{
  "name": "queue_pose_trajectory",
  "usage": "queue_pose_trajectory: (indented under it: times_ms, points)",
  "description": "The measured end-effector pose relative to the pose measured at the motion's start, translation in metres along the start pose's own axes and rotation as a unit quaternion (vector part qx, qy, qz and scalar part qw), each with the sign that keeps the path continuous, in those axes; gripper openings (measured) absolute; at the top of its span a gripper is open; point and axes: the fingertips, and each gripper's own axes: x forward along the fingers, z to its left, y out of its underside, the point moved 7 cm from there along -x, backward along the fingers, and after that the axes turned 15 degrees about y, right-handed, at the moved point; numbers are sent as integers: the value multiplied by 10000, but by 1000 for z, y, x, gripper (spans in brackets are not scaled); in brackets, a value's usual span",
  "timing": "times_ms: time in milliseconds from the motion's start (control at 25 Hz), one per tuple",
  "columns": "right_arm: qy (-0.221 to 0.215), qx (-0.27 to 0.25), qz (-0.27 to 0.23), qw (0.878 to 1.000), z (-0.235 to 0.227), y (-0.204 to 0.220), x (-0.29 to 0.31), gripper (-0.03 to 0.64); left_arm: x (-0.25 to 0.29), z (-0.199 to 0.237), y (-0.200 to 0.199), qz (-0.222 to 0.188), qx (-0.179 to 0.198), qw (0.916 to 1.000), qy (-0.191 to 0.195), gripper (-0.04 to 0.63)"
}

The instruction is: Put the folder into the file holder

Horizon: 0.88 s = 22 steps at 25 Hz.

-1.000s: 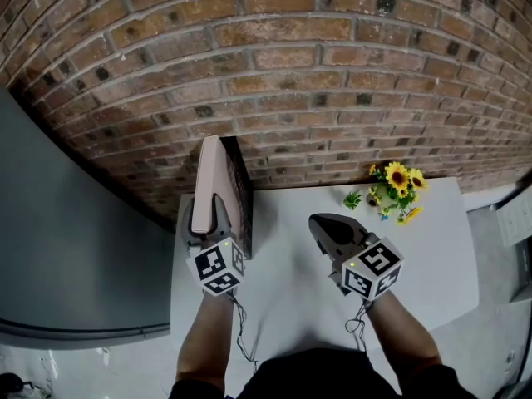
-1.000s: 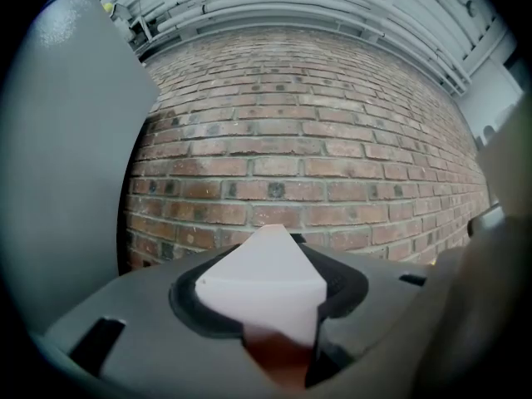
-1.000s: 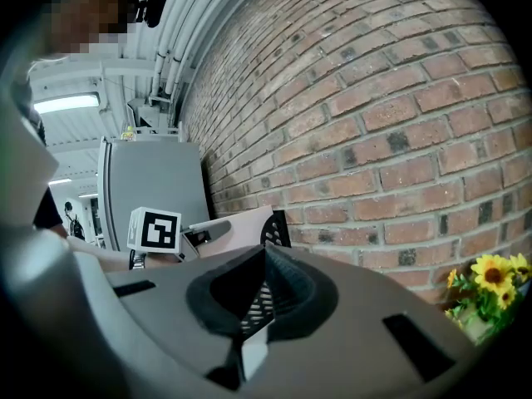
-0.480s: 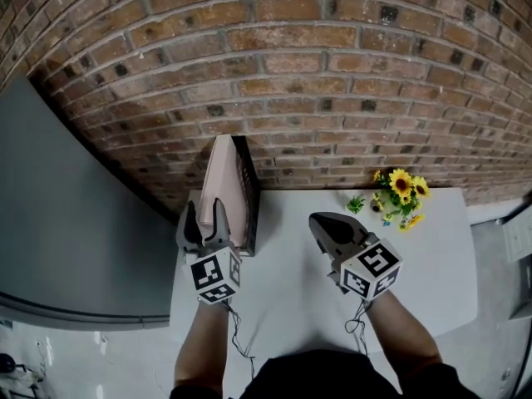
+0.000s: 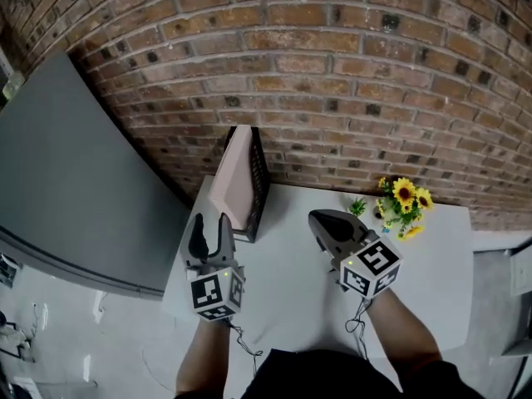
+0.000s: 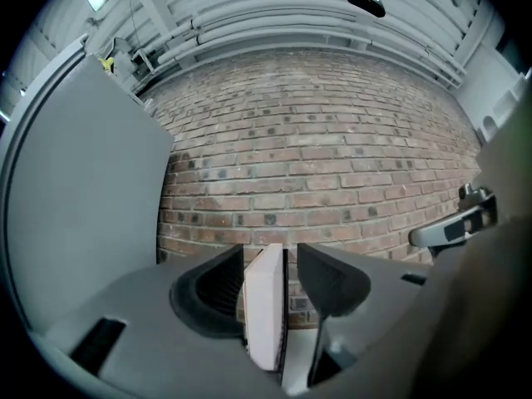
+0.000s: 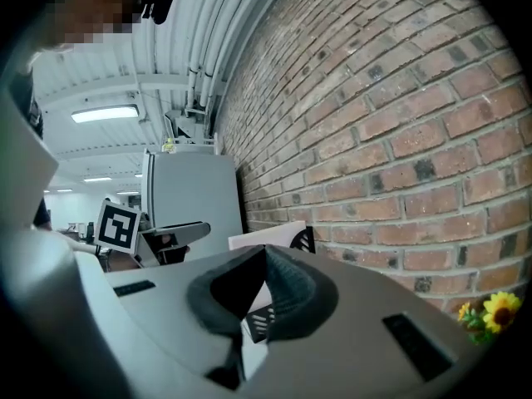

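The brick wall (image 5: 332,73) behind the file holder (image 5: 260,181) is rough and matt, with recessed mortar joints. The file holder is black with slotted sides; whether it is metal or plastic cannot be told. The folder (image 5: 235,177) inside it looks like smooth, matt pink card. The tabletop (image 5: 283,264) beneath is smooth, matt, pale grey. The left gripper (image 5: 209,223) and right gripper (image 5: 316,219) have matt grey plastic shells. Their jaws are faced with a dark ribbed lining.

No words, brands or numbers can be read; only black-and-white square code patterns mark the left white cube (image 5: 214,294) and the right white cube (image 5: 371,271).
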Motion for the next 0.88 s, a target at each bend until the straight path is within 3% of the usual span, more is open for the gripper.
queue_pose_trajectory:
  times_ms: [240, 560, 880]
  points:
    - [-574, -46, -84, 9983, -2, -2, -31, 3, -47, -58, -1, 362, -49, 9991, -213, 21]
    - [-1377, 35, -21, 9905, 18, 12, -59, 3, -115, -116, 1, 643, -286, 9969, -363, 8]
    - [-1797, 73, 104, 9836, 52, 28, -72, 3, -154, -137, 8, 681, -540, 9958, -273, 8]
